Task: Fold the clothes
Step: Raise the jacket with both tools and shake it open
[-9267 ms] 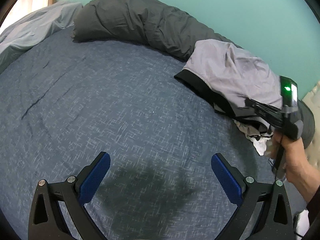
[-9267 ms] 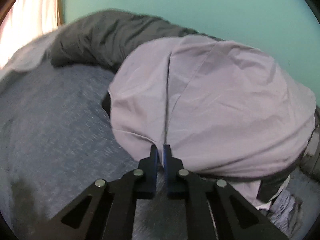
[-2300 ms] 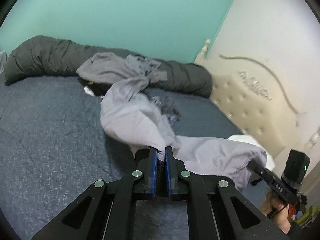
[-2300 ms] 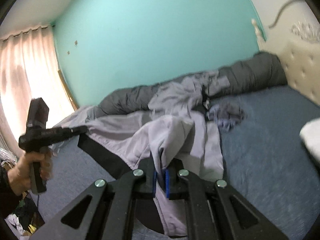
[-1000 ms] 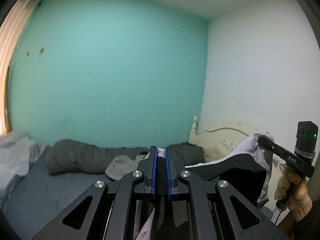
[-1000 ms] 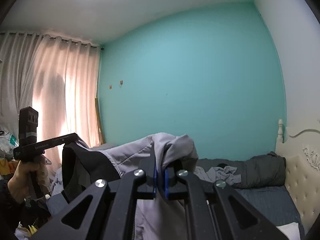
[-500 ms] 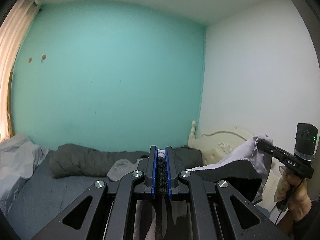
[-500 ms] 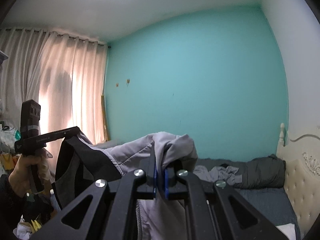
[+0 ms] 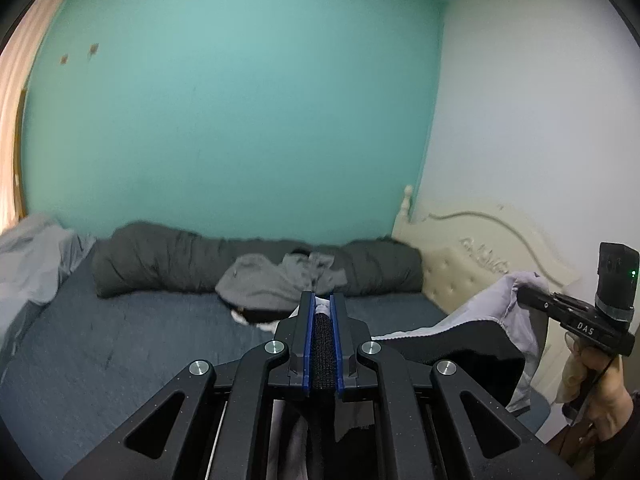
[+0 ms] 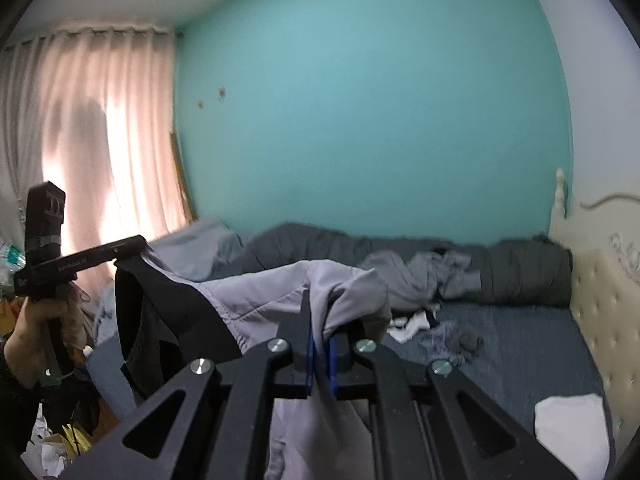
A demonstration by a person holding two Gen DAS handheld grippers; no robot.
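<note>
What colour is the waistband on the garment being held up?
Black waistband on a pale lilac-grey garment; clearest in the right wrist view.

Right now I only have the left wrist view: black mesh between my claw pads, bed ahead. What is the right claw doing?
Observer: The right claw is shut on lavender cloth of the same garment, bunched over its tip.
Operator: Is the cloth between the claws slack?
Observer: The black waistband runs from the left claw down across to the right one, raised off the bed.
Operator: Anything on the bed near me?
Observer: A white folded item lies on the blue sheet, near the headboard.
</note>
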